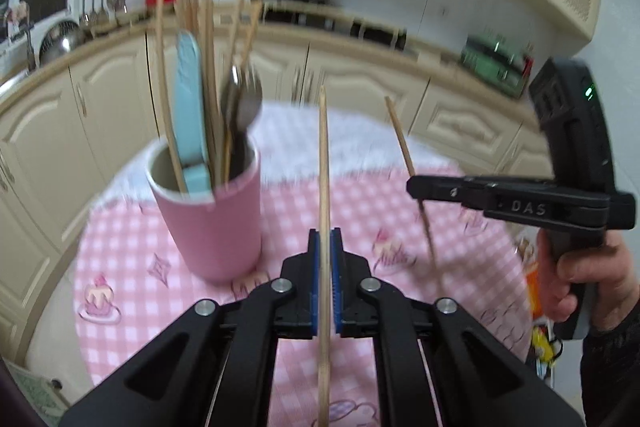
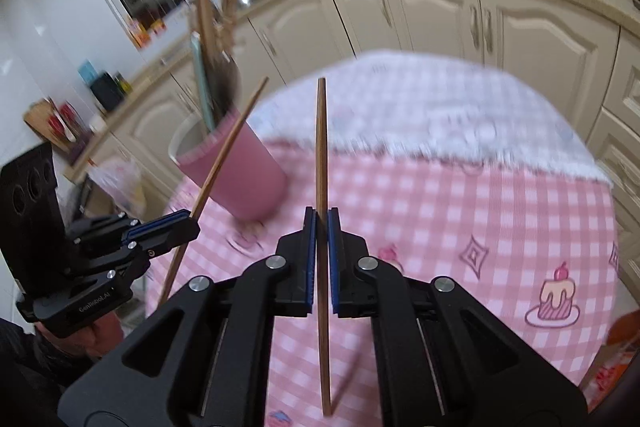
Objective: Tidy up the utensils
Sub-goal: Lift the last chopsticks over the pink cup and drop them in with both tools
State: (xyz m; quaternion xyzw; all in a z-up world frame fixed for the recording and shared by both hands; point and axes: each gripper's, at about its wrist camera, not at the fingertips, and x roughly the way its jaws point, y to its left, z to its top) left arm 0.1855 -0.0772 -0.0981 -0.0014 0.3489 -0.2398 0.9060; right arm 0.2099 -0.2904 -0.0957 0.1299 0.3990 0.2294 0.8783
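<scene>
The right gripper (image 1: pixel 416 185) has the white letters "DAS" on its black side, seen from the left wrist camera. The left gripper (image 2: pixel 192 223) has small pale letters on its black body that read "GenRobot.AI", seen from the right wrist camera. No other words can be read; the rest is too blurry.

Cup (image 1: pixel 210 215) on table (image 1: pixel 400 227), utensils (image 1: pixel 192 99) inside; cabinets (image 1: pixel 360 83) behind.
</scene>
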